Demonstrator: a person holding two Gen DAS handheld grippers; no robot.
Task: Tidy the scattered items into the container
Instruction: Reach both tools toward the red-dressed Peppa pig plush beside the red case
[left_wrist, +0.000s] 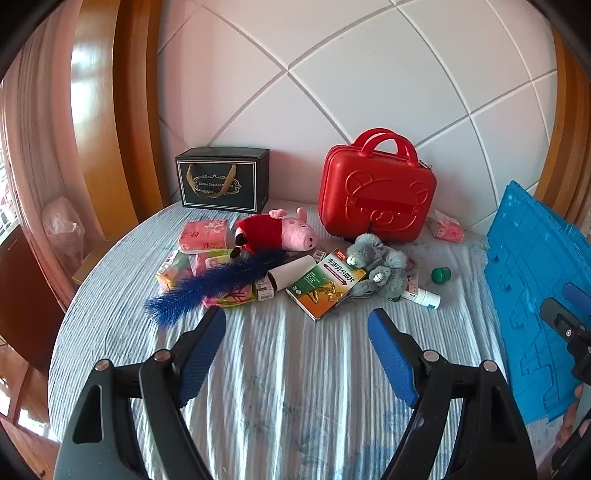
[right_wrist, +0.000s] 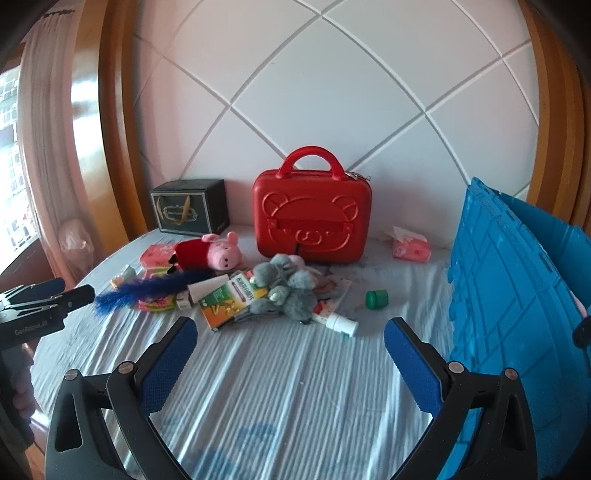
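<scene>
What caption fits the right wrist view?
Open right gripper facing toys and boxes scattered before a red case, blue crate alongside.

- A bed (left_wrist: 280, 369) with a pale blue striped sheet carries everything.
- Along its far edge: a black gift box (left_wrist: 223, 180), a red case (left_wrist: 375, 190) standing upright, a pink tissue pack (left_wrist: 445, 227).
- Mid-bed, a heap: pig plush (left_wrist: 280, 230), blue feather (left_wrist: 214, 284), medicine box (left_wrist: 325, 286), grey plush (left_wrist: 380, 266).
- Blue crate (left_wrist: 532, 288) at the right edge.

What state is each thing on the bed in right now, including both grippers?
Left gripper: open, empty.
Right gripper: open, empty.
Red hard-shell bear case: shut, upright.
Blue plastic crate: lid flaps up.
Black gift box: closed.
Pink pig plush: lying down.
</scene>
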